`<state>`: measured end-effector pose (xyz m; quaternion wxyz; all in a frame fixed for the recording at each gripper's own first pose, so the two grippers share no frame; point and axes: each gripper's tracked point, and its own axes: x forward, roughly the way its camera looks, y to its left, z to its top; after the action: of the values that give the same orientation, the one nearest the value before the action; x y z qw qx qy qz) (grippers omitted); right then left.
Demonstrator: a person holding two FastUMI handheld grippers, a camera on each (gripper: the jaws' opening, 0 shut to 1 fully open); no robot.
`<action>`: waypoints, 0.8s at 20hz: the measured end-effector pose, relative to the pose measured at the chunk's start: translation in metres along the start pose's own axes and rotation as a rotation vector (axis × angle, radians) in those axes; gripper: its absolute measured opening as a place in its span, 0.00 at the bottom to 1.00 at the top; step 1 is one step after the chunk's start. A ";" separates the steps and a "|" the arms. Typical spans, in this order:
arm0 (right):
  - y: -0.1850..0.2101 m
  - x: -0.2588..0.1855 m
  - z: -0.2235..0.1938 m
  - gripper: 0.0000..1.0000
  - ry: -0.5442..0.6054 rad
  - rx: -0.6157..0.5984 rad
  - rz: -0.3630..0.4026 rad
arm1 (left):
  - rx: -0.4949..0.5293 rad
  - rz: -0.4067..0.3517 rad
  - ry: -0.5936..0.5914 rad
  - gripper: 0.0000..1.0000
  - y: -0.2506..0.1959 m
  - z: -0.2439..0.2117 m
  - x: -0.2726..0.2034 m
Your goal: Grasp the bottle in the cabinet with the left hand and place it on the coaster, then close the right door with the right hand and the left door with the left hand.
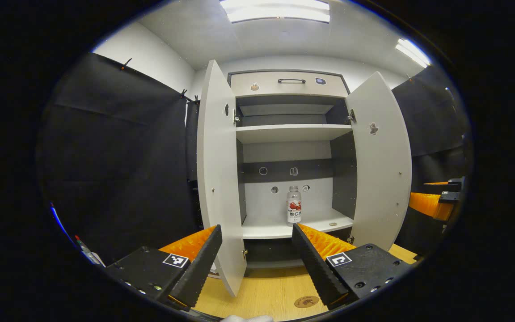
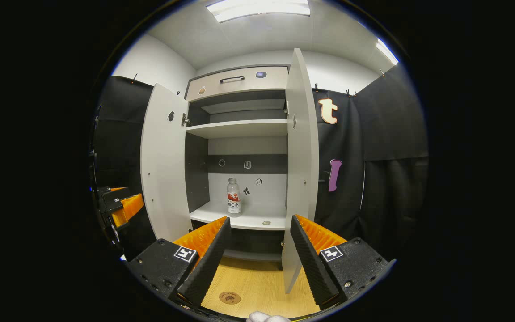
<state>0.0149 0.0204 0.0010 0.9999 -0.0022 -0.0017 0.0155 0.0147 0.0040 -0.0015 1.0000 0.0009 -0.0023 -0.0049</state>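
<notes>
Pale wooden tabletop (image 1: 262, 290) fronts a grey two-door cabinet (image 1: 291, 134), both doors open. Left gripper (image 1: 256, 259) and right gripper (image 2: 257, 255) hang back, jaws spread, empty. Between them, the clear red-labelled bottle (image 1: 293, 205) stands on the lower shelf; a hasty reach could topple it. Round brown coaster (image 1: 306, 301) waits below.

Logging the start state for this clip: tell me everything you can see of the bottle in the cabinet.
The bottle is a small clear plastic one with a pale cap and a label wrapped round its lower half, white with a red patch. It stands upright on the cabinet's lower shelf, near the middle, close to the back panel. Nothing touches it but the shelf; a small round thing lies apart from it on the same shelf. Both doors stand open, and each hand-held gripper is well short of it. Its fill level cannot be told.
</notes>
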 end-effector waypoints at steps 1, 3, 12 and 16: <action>0.001 0.001 0.000 0.83 -0.001 0.004 0.003 | -0.001 -0.003 -0.003 0.96 -0.001 0.000 0.005; 0.001 0.003 0.002 0.83 -0.006 0.010 0.001 | -0.008 -0.012 -0.002 0.95 -0.002 -0.004 0.017; -0.034 -0.003 0.005 0.83 0.030 -0.011 -0.099 | -0.017 -0.124 -0.049 0.96 -0.055 -0.005 0.140; -0.054 -0.010 0.006 0.83 0.050 -0.039 -0.159 | -0.025 -0.155 -0.053 0.96 -0.086 -0.014 0.216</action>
<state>0.0070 -0.0343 0.0076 0.9975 -0.0219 0.0229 -0.0638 0.2295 -0.0844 -0.0149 0.9961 -0.0116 -0.0288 -0.0824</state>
